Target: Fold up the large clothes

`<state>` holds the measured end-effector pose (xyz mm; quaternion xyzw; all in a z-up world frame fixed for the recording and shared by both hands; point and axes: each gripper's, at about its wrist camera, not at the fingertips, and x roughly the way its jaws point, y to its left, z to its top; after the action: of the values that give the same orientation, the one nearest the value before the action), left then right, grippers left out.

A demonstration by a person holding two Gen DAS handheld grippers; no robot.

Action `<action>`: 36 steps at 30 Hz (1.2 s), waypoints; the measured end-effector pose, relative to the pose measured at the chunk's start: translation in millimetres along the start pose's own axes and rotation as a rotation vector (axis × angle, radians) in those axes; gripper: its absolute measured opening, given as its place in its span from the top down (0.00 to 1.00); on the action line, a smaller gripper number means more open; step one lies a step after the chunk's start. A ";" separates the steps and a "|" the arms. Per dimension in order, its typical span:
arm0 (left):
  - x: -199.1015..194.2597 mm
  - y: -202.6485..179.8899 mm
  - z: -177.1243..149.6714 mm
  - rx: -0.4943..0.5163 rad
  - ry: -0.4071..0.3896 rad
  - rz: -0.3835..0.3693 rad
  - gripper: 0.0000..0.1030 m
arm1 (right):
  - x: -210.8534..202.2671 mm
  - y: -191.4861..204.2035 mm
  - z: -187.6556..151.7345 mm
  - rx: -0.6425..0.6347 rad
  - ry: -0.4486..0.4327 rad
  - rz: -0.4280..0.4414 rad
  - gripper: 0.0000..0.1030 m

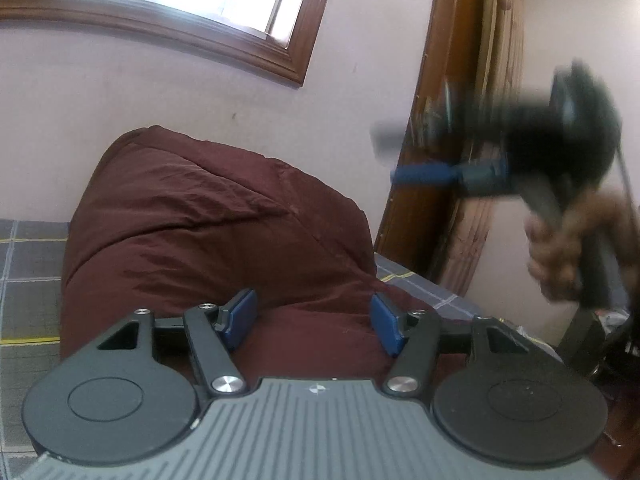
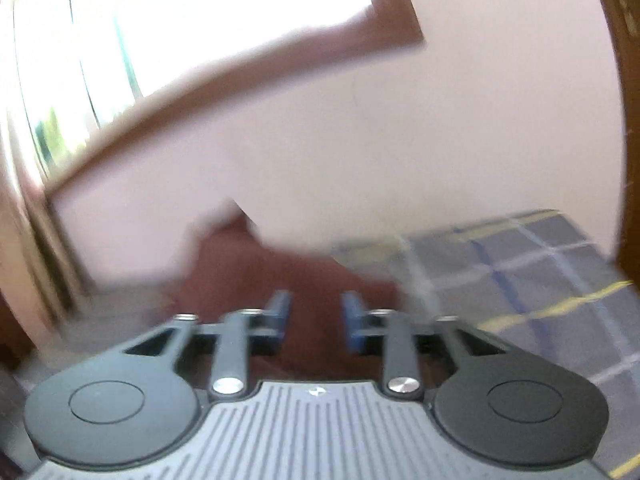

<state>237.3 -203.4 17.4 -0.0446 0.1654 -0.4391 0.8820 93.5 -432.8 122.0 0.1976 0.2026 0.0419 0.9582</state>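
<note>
Currently, notes by item:

Garment: maroon puffy garment [image 1: 208, 224] heaped in a tall mound on the checked bedspread [image 1: 28, 264], against the pale wall; not flat, no clean fold line visible.

Left gripper [image 1: 314, 322]: jaws apart at a middling width, blue pads [image 1: 242, 314] either side of the near maroon cloth; no pinch visible, cloth lying loose between and below them.

Right gripper [image 1: 394, 158]: raised well above the mound at the right of the left view, badly blurred; in its own view [image 2: 316, 316] jaws parted, nothing between them but maroon cloth seen beyond.

Hand [image 1: 556, 256]: wrapped round the right tool's handle, blurred.

Step, judged: regrasp; both claws free, next hold on the garment to be chosen.

Technique: best to find a hem or seam edge rather than bite the puffy middle; filling likely springy and shell likely slick, so a deep bite on doubled cloth advisable.

Technique: spread the heap flat along the bedspread before any fold; two holds well apart on one edge.

Risk: mound slumping toward the wall, or a claw catching only the outer layer.

Unclear: which part of the garment faces the left claw.
</note>
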 end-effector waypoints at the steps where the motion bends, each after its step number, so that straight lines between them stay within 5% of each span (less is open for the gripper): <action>1: -3.8 -2.3 -3.9 0.001 -0.003 0.001 0.37 | 0.2 10.7 4.7 0.029 -0.032 0.028 0.11; 5: -1.9 -1.4 -7.7 -0.001 -0.012 -0.007 0.37 | 40.5 50.8 0.0 -0.144 -0.072 -0.084 0.19; 7: -2.4 -0.6 -12.4 -0.005 -0.022 -0.013 0.35 | 71.1 35.0 -6.5 -0.066 -0.004 -0.089 0.70; 9: -2.9 0.8 -12.9 -0.007 -0.026 -0.032 0.34 | 97.1 14.7 -21.6 0.013 0.045 -0.105 0.71; 15: -5.9 3.3 -7.5 -0.048 -0.040 -0.057 0.34 | 137.3 3.4 -54.9 -0.049 0.059 -0.200 0.73; 24: -9.2 27.0 39.0 -0.224 -0.043 -0.034 0.39 | 159.8 -16.4 -69.4 -0.010 0.099 -0.179 0.73; 31: 30.8 41.2 73.2 -0.250 -0.090 0.065 0.34 | 166.1 -25.8 -70.3 0.045 0.121 -0.145 0.73; 34: 53.1 55.6 64.6 -0.317 -0.013 0.121 0.36 | 166.9 -33.9 -70.0 0.088 0.117 -0.123 0.73; 36: 53.8 62.1 54.4 -0.322 -0.029 0.135 0.36 | 165.7 -36.8 -69.7 0.109 0.113 -0.111 0.73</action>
<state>332.6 -211.6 41.2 -0.1807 0.2234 -0.3461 0.8931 216.8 -414.8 -12.7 0.2354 0.2689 -0.0114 0.9339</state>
